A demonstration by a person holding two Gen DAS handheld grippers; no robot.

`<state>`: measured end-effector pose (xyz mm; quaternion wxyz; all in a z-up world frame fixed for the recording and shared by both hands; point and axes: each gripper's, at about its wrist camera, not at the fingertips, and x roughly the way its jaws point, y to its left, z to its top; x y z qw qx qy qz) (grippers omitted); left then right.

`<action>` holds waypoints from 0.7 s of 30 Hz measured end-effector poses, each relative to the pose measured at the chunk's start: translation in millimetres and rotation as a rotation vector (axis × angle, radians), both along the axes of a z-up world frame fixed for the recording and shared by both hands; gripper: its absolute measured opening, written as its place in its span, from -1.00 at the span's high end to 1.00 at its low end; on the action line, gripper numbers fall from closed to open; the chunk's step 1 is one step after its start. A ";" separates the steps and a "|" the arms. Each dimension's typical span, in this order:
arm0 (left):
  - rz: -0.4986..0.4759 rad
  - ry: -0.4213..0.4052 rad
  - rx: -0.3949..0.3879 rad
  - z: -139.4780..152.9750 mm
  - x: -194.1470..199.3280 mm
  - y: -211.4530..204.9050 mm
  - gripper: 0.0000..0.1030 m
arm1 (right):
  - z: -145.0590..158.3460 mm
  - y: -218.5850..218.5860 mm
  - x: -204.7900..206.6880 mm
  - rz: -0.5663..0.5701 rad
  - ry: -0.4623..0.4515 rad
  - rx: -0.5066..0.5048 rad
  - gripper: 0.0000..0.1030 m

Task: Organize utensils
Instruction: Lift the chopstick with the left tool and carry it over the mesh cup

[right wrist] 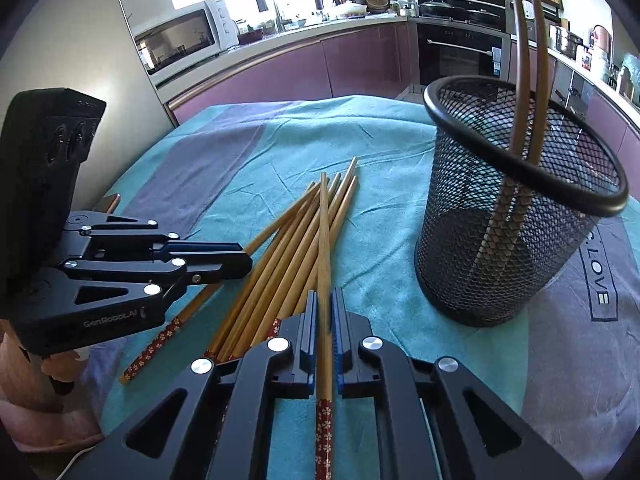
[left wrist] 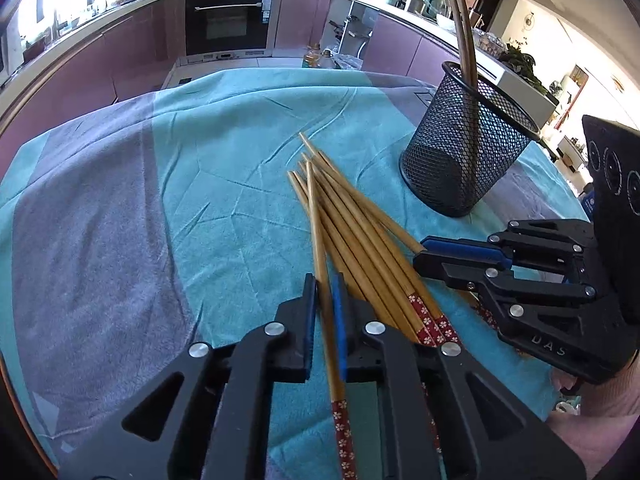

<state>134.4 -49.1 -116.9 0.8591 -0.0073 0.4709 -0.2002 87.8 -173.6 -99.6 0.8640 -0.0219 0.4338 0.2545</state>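
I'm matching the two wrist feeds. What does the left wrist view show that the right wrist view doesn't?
Only the left wrist view: the left gripper shut on one chopstick, and oil bottles on the floor. Only the right wrist view: the right gripper clamping another chopstick, a microwave, and "LOVE" lettering on the cloth. Both: the chopstick pile, the mesh holder with two dark chopsticks, the teal cloth, the oven.

Two dark chopsticks are standing in one black mesh holder. Two grippers are showing, the left gripper and the right gripper, each pinching one bamboo chopstick. Roughly nine or ten more are lying in one pile; overlaps are hiding the exact number.
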 end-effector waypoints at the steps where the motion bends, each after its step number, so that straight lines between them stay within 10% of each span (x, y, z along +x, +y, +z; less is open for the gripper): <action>1: 0.003 -0.001 -0.006 0.7 -0.6 0.5 0.84 | 1.1 -3.4 -2.8 0.001 -0.003 0.005 0.88; 21: -0.069 -0.140 -0.149 74.0 -40.0 11.7 0.85 | 63.4 -48.3 -40.4 -0.028 -0.166 0.105 0.88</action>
